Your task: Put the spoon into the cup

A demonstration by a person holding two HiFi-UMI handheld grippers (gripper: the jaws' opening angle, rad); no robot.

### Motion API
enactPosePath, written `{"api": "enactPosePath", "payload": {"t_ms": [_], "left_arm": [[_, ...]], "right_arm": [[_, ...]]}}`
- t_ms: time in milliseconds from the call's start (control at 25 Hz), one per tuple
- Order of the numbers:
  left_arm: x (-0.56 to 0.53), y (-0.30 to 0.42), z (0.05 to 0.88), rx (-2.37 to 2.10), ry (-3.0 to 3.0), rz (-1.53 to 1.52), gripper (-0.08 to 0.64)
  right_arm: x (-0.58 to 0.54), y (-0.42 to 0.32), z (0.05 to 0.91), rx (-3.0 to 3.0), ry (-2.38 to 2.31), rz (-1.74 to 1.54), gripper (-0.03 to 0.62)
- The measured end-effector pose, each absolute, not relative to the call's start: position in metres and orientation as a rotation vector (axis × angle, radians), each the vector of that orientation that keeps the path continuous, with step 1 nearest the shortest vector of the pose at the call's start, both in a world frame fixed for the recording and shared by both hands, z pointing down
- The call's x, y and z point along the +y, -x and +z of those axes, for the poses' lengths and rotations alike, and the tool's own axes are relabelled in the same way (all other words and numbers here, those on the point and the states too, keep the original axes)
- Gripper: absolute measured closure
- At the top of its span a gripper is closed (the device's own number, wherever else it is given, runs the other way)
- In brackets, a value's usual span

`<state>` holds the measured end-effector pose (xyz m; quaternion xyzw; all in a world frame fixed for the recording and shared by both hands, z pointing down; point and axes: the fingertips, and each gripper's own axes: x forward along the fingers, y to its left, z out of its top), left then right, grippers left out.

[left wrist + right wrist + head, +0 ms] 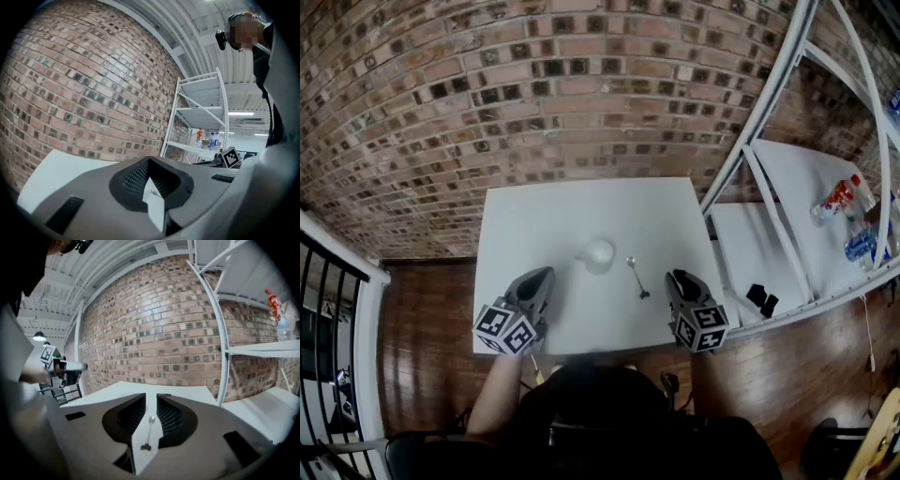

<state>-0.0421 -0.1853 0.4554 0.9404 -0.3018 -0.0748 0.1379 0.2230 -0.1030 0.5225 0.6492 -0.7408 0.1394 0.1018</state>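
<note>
A small white cup (598,253) stands in the middle of the white table (581,206). A little to its right lies a metal spoon (637,277), handle toward me. My right gripper (678,277) hovers at the table's near right edge, just right of the spoon, and points slightly down. In the right gripper view the spoon (150,430) shows on the table through the narrow gap of the right gripper (151,397); the jaws stand a little apart with nothing between them. My left gripper (546,275) sits at the near left edge, left of the cup. In its own view the left gripper (149,161) has its tips together and empty.
A brick wall (534,84) backs the table. A white shelf rack (769,141) stands to the right, with bottles (839,199) on it and a black object (761,298) on its low shelf. Wooden floor (422,319) and a black railing (328,309) lie to the left.
</note>
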Motion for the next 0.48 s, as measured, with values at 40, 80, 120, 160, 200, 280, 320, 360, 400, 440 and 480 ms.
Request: {"api": "enactPosePath", "payload": {"t_ms": [40,80,120,160,200,280,320,360,400,440,480], "left_arm": [[-0.19,0.043,0.457,-0.878,-2.718,-0.213,0.555],[-0.194,0.043,0.459,-0.883,-2.715,-0.211,0.555],[-0.198,0.044,0.461,-0.888,-2.711,-0.209,0.555],[-0.201,0.044,0.463,-0.891,-2.708,-0.206,0.555],[-0.204,0.044,0.464,-0.892,-2.704,-0.202,0.555],[-0.206,0.044,0.468,-0.891,-2.695,-0.194,0.555],[-0.207,0.045,0.47,-0.892,-2.688,-0.191,0.555],[-0.206,0.045,0.473,-0.894,-2.679,-0.189,0.555],[-0.205,0.046,0.476,-0.896,-2.67,-0.183,0.555],[-0.203,0.047,0.48,-0.898,-2.66,-0.174,0.555],[-0.201,0.048,0.484,-0.901,-2.651,-0.163,0.556]], "right_arm": [[-0.106,-0.225,0.53,-2.163,-1.91,0.412,0.526],[-0.108,-0.227,0.536,-2.141,-1.902,0.414,0.516],[-0.11,-0.228,0.543,-2.124,-1.893,0.42,0.511],[-0.112,-0.229,0.548,-2.112,-1.883,0.429,0.509],[-0.114,-0.229,0.553,-2.103,-1.87,0.441,0.508],[-0.117,-0.228,0.564,-2.089,-1.839,0.467,0.508],[-0.12,-0.227,0.571,-2.081,-1.821,0.482,0.508],[-0.121,-0.226,0.579,-2.071,-1.8,0.502,0.508],[-0.122,-0.223,0.59,-2.056,-1.774,0.529,0.478],[-0.122,-0.221,0.603,-2.037,-1.745,0.561,0.439],[-0.12,-0.218,0.617,-2.014,-1.716,0.594,0.431]]}}
